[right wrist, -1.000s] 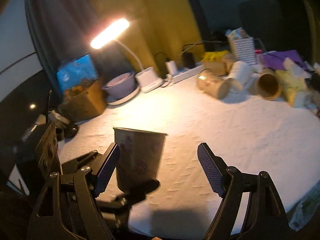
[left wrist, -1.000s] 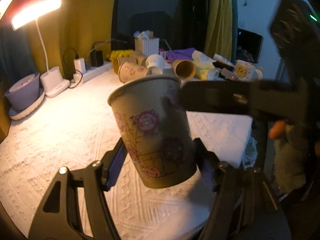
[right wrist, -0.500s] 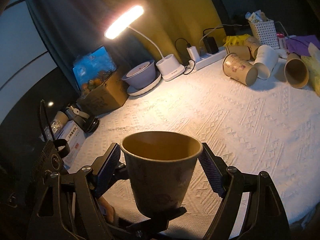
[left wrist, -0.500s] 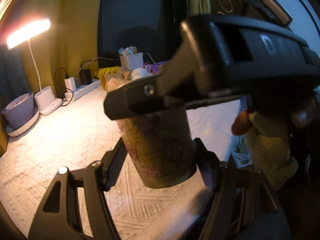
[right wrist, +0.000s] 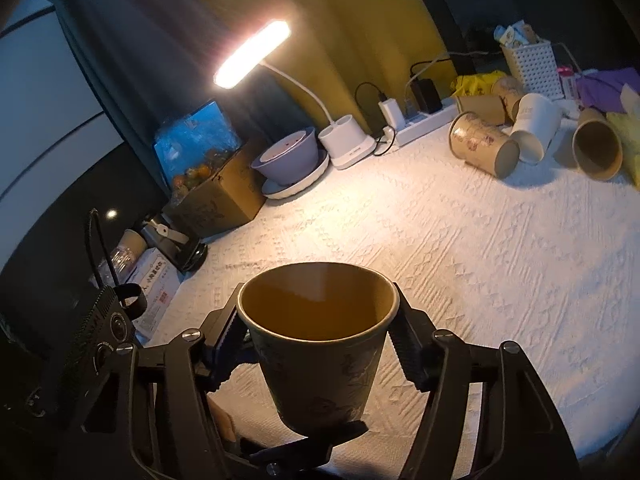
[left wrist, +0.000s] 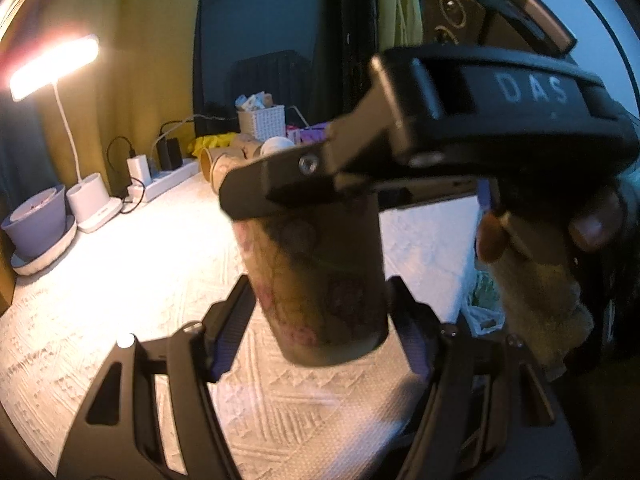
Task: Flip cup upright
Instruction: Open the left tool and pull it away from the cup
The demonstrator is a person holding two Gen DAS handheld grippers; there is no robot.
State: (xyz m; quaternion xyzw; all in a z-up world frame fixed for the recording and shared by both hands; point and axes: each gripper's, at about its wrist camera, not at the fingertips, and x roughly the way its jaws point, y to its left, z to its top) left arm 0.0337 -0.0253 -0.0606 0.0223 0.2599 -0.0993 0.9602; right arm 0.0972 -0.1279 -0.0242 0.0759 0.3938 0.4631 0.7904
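A paper cup with pink flower print (left wrist: 316, 280) is upright, mouth up, held just above the white textured cloth (left wrist: 120, 280). My left gripper (left wrist: 316, 320) is shut on its lower body. My right gripper (right wrist: 318, 320) is closed around the same cup (right wrist: 320, 356) just under the rim, and its open mouth shows empty. In the left wrist view the right gripper's body (left wrist: 460, 128) covers the cup's rim.
Several paper cups (right wrist: 484, 148) lie on their sides at the far edge, beside a white basket (right wrist: 530, 64). A power strip (right wrist: 420, 120), lamp (right wrist: 344, 140), purple bowl (right wrist: 288, 156) and cardboard box (right wrist: 220, 196) line the back left.
My right gripper came in from open and apart, moved over the cup and closed on it near the rim. The left gripper kept its hold on the cup's lower part.
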